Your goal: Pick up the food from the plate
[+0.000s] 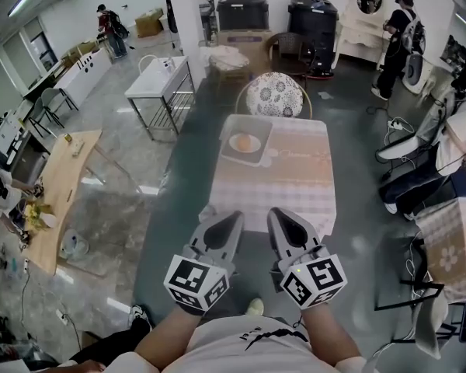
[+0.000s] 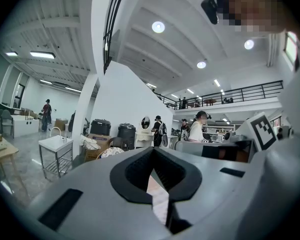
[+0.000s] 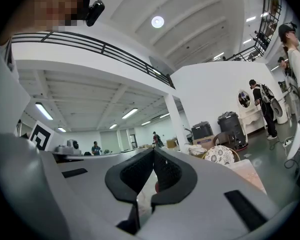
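Head view takes in a busy workshop floor, and straight ahead stands the table (image 1: 295, 185), draped in a pale checked cloth. Behind its far edge is a round-backed chair (image 1: 273, 94) with a patterned cushion. At the table's far left corner lies a grey tray (image 1: 227, 158), and on it a white plate (image 1: 234, 141) carrying the food (image 1: 246, 142), a small round orange-tan piece that is too distant to identify more closely.

Both tools hang low in front of the person, side by side and tips forward, short of the table's near edge and well apart from the plate. The left gripper (image 1: 234, 217) has its jaws pressed together with nothing between them. The left gripper view confirms it, with the dark pads meeting at the tip and only a sliver of the cloth showing through the slot behind. The right gripper (image 1: 274, 213) is likewise closed and empty. In the right gripper view its pads touch at the tip, and a small reddish spot shows in the gap lower down, too small to identify.

I judge that the task has not really begun: this is the approach, before any reach. The next move calls for stepping or leaning in toward the far left corner, carrying one gripper over the tray, spreading its jaws before it descends, and lining them up on either side of the food, not the plate rim.
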The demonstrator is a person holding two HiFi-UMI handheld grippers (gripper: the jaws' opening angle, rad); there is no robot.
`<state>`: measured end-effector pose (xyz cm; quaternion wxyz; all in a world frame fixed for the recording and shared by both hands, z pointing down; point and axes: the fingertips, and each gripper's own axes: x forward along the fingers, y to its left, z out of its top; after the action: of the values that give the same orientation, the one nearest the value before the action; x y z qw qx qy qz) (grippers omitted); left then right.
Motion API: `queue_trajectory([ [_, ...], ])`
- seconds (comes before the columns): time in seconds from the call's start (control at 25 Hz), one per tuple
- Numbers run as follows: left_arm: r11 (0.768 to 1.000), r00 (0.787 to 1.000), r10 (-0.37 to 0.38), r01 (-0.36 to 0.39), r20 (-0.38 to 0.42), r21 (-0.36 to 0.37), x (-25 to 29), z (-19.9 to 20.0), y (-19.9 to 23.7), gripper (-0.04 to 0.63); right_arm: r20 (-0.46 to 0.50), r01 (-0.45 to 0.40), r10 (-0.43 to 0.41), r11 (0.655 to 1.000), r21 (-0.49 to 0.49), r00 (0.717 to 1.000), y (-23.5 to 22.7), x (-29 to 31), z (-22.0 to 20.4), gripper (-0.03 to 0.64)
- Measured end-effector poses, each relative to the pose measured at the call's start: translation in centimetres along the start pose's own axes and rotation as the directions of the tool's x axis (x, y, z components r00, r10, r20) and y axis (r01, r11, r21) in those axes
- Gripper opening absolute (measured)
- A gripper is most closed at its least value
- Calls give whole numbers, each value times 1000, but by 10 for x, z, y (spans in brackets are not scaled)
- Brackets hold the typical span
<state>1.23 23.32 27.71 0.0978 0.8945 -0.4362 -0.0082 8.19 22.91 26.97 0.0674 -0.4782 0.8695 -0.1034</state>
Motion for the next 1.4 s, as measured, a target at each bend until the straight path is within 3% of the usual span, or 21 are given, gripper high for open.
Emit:
queue_trajectory([
  [0.32,1000,1000,-14,14,-11,-9,43,-4,37,5,-13,18,-18,1000,3,1000,-27,46,-6,15],
  [0.92,996,992,-87,84,-93,-30,170,-16,194,5,-57,148,-148,989,8,987,-93,219,-23,15],
  [1.4,991,980,-134,131,-149,-31,244,-44,239,5,-88,223,-221,974,22,971,-137,273,-39,15],
])
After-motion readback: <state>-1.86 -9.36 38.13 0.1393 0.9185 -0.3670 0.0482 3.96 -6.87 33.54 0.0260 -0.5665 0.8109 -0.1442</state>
